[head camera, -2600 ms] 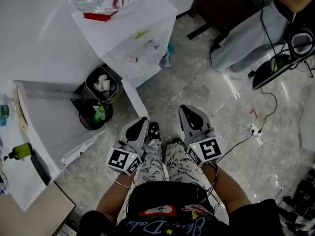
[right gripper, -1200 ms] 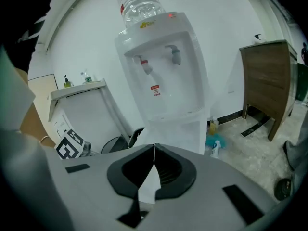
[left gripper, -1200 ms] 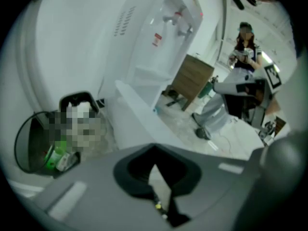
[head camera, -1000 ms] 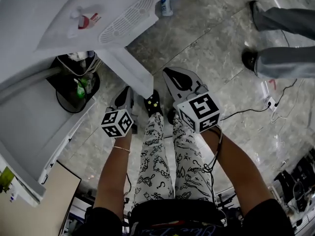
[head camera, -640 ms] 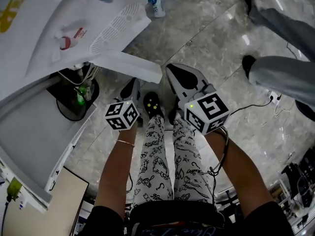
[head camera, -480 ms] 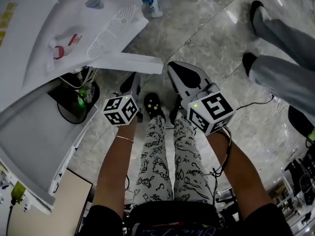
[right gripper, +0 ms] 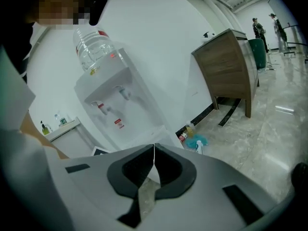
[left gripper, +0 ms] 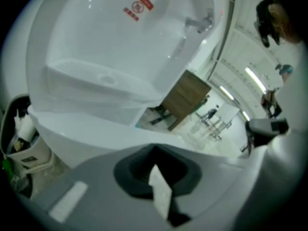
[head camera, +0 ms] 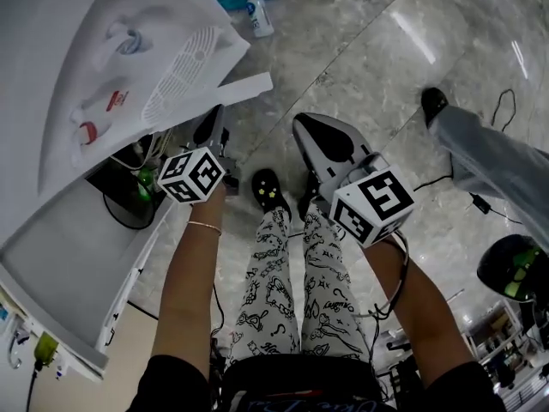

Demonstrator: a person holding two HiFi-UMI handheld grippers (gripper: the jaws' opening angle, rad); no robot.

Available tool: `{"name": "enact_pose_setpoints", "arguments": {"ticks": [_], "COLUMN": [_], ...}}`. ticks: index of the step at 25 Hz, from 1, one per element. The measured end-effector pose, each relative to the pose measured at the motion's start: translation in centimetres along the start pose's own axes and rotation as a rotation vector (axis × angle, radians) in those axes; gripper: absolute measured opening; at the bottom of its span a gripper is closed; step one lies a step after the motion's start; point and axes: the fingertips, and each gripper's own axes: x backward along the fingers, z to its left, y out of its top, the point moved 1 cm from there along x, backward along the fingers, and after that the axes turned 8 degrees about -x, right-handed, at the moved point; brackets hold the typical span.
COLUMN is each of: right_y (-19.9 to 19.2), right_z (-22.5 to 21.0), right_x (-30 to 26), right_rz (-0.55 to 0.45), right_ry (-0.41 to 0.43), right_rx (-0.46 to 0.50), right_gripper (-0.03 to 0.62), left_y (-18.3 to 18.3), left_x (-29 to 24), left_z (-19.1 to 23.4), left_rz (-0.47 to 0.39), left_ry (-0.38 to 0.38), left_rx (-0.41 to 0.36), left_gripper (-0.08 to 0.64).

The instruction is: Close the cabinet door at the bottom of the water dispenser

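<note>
The white water dispenser [head camera: 111,67] fills the upper left of the head view, with its bottle [right gripper: 92,49] showing in the right gripper view. Its white bottom cabinet door [head camera: 236,91] stands partly open, swung out below the drip grille. My left gripper [head camera: 213,120] is shut, with its tips right at the door's outer face. In the left gripper view that door [left gripper: 96,134] is a white band just beyond the left gripper [left gripper: 154,150]. My right gripper [head camera: 309,127] hangs shut over the floor to the right of the door, holding nothing. The right gripper [right gripper: 154,148] points toward the dispenser [right gripper: 113,105].
A black bin [head camera: 129,204] with a green bottle stands beside the dispenser, left of my left arm. A white shelf unit [head camera: 69,273] runs along the left. A spray bottle [head camera: 255,14] lies on the floor. Another person's leg [head camera: 489,157] is at the right. A wooden desk [right gripper: 231,66] stands beyond.
The door has swung from pointing at me toward the dispenser. My left gripper moved up and left with it. The right gripper stayed about where it was.
</note>
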Motion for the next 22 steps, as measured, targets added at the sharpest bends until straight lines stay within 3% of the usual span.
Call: {"name": "enact_pose_setpoints", "arguments": {"ticks": [8, 12, 22], "right_y": [0.3, 0.4, 1.6], "right_z": [-1.1, -2.0, -3.6], "right_x": [0.0, 0.5, 0.6], "right_rz": [-0.015, -0.012, -0.027], "right_ry": [-0.015, -0.035, -0.065], "right_rx": [-0.032, -0.038, -0.046], "right_gripper": [0.017, 0.017, 0.017], "left_y": [2.3, 2.5, 3.3], "left_x": [-3.2, -4.1, -5.3], "left_z": [1.6, 3.1, 5.2], "left_rz": [-0.013, -0.006, -0.007], "left_ry": [0.031, 0.082, 0.127], "left_rx": [-0.054, -0.03, -0.005], "left_gripper": [-0.003, -0.003, -0.003]}}
